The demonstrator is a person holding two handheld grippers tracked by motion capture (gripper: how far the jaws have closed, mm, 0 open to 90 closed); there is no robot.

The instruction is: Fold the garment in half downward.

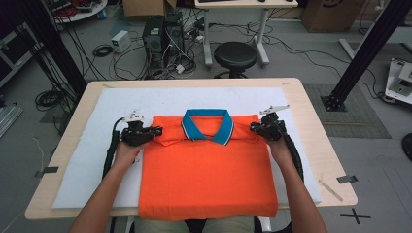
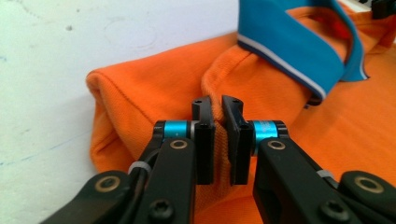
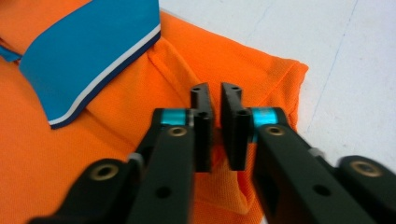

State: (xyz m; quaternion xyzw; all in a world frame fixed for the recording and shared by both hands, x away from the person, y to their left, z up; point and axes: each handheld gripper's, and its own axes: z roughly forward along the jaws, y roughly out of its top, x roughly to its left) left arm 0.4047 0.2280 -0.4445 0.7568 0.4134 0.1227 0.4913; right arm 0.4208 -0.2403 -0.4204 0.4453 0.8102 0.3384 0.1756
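The tabletop [image 1: 311,145] carries a white mat [image 1: 97,145], and on this mat lies an orange polo shirt [image 1: 209,179], already folded into a neat rectangle with the sleeves turned under, so it seems the folding is in its later part. The shirt lies in the middle of the mat, its collar toward the far edge and its bottom hem hanging a little over the near edge of the tabletop. Both hands come from the near side and hold the shirt at its two top corners, probably so that the shoulder line can be lifted evenly and brought down over the lower half. The left claw [image 2: 218,121] is closed on a fold of orange cloth at the left shoulder, with the cloth pinched between its black pads. The right claw [image 3: 215,109] is closed in the same way on a fold at the right shoulder. The cloth is a knitted, slightly rough fabric. The collar [image 1: 208,125] is blue with a thin white stripe along its edge, and it stands open.
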